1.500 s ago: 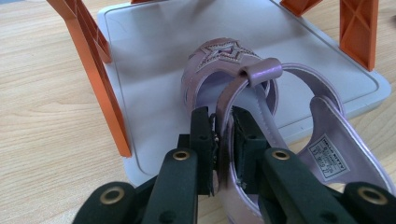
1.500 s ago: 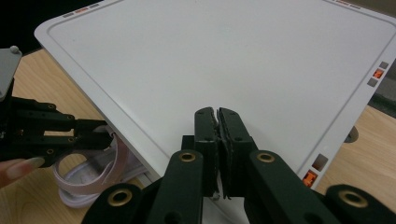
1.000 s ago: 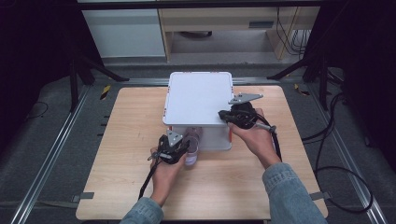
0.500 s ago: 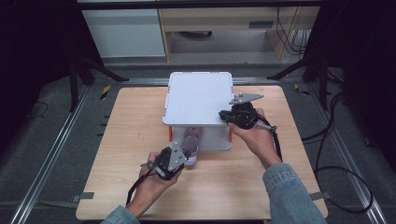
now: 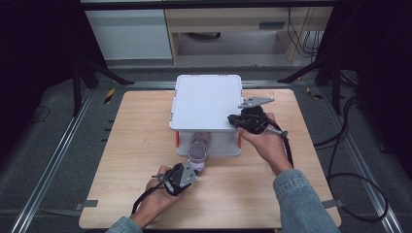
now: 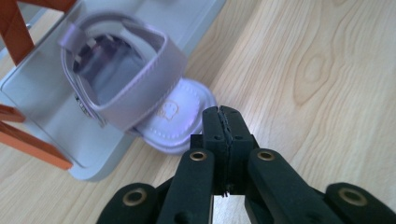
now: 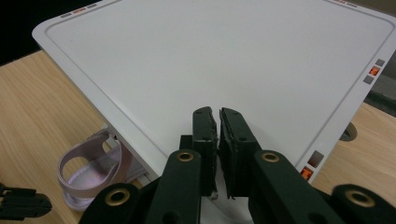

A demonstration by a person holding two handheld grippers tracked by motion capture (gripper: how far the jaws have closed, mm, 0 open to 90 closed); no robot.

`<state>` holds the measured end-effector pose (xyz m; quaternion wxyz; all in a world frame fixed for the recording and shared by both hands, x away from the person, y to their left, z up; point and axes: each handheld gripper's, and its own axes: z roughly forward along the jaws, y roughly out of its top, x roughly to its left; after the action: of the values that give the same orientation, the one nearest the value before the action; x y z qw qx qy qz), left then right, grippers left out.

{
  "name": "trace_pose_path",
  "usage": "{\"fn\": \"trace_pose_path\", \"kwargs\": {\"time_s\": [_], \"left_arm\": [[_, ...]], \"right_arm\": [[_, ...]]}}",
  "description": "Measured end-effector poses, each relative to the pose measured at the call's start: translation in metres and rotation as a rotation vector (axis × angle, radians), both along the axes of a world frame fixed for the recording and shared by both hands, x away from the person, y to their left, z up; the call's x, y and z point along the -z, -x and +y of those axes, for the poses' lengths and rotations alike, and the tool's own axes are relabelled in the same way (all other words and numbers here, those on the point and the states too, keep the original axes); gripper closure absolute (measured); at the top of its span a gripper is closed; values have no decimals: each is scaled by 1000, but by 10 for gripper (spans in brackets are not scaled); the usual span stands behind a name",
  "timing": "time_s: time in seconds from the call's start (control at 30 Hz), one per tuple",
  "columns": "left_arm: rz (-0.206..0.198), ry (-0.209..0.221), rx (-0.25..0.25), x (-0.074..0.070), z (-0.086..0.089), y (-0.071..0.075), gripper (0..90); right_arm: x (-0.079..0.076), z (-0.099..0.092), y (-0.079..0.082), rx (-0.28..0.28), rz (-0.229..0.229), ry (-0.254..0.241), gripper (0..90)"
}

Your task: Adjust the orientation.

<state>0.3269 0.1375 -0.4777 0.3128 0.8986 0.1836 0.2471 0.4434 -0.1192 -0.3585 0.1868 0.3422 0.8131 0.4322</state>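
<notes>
Nearest the front edge of the wooden table (image 5: 121, 145), left of its middle, the left gripper (image 5: 190, 171) lies low in the person's left hand (image 5: 160, 196); its jaws have just been closing and now stand clenched together on nothing, their tips just short of the toe of the lilac sandal (image 6: 140, 93). The sandal, a small one with a broad strap arched over the foot bed, rests with its heel end on the open lower level of the white box (image 5: 206, 102) and its toe poking out over the table, towards the front edge. In the left gripper view, orange uprights (image 6: 14, 28) of the box stand beside the sandal. Farther back, the box sits near the middle of the table's far edge, its flat white lid (image 7: 224, 60) wide over the sandal's heel. At the lid's front right corner the right gripper (image 5: 233, 120), in the person's right hand (image 5: 265, 141), rests on the lid's edge with its jaws pressed shut and empty.
</notes>
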Motion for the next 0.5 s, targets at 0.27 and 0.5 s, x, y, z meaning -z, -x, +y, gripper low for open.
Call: {"fn": "trace_pose_path", "kwargs": {"time_s": [0.27, 0.5], "left_arm": [[-9, -45, -4, 8, -6, -6, 894], [-29, -53, -24, 11, -14, -15, 895]], "right_arm": [[1, -1, 0, 3, 1, -9, 851], [0, 0, 0, -2, 1, 3, 853]]}}
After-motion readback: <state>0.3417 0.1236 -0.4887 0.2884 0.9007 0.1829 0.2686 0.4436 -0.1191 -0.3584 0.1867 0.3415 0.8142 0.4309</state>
